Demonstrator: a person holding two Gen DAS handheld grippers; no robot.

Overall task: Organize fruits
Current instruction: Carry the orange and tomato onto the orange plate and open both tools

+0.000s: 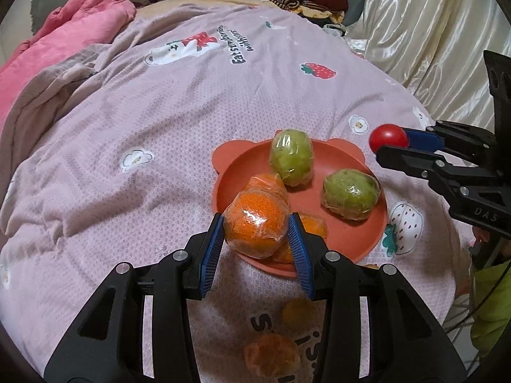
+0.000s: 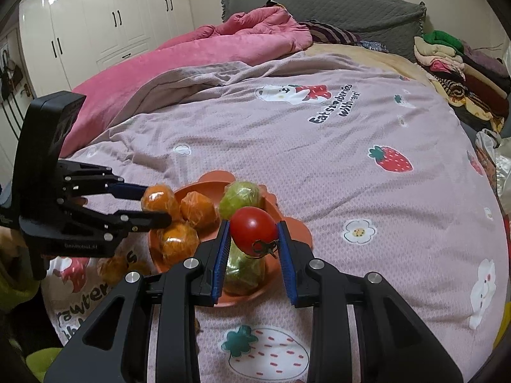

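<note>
While both grippers hold fruit over the plate (image 1: pixel 367 239), each should lower first, then release gently.
Nearest, the left gripper (image 1: pixel 257 233) clamps a wrapped orange (image 1: pixel 254 225) above the plate's near rim, fingers level; farther right, the right gripper (image 1: pixel 391 145) pinches a tomato (image 2: pixel 254 231) beside the plate, reaching inward from its far edge.

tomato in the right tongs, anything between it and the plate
Nothing visible blocks it. The tomato hangs above the orange plate, though a wrapped green fruit lies directly below, so bare plate sits off to the side.
</note>
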